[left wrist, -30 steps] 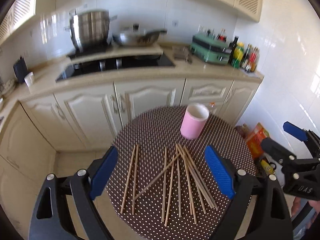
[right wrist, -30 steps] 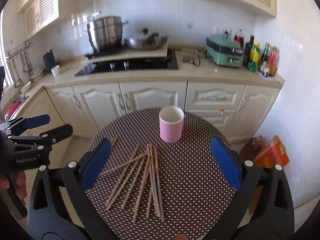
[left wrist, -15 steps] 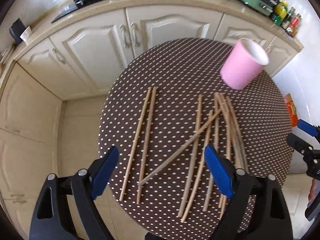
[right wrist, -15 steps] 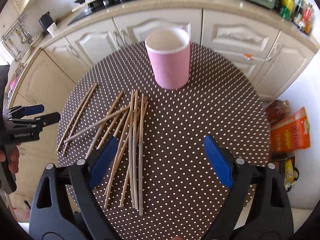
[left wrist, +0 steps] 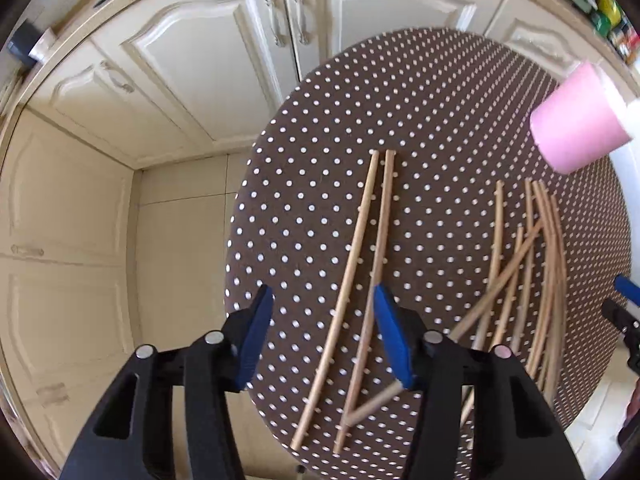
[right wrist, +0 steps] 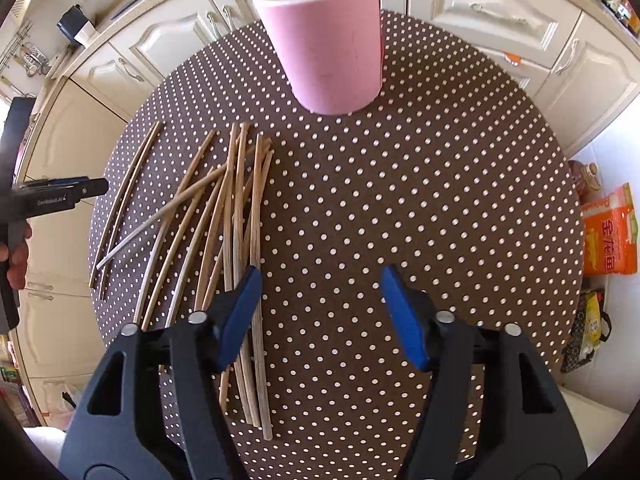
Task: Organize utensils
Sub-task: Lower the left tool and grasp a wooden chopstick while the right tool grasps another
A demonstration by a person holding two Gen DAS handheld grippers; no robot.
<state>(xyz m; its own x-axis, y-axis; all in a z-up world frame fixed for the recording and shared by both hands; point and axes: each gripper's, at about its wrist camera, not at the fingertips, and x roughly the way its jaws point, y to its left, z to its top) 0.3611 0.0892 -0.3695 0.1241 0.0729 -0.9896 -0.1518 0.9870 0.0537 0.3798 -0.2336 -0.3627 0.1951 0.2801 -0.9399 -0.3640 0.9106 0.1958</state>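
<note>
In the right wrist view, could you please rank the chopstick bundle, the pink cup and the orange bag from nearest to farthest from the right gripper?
1. The chopstick bundle lies by the closing right gripper, under its left finger; nothing sits between the jaws.
2. The pink cup stands upright straight ahead, at the table's far side.
3. The orange bag is off the table, on the floor to the right.

chopsticks (right wrist: 236, 208): about 12 | pink cup (right wrist: 328, 40): 1 | round dotted table (right wrist: 420, 200): 1
</note>
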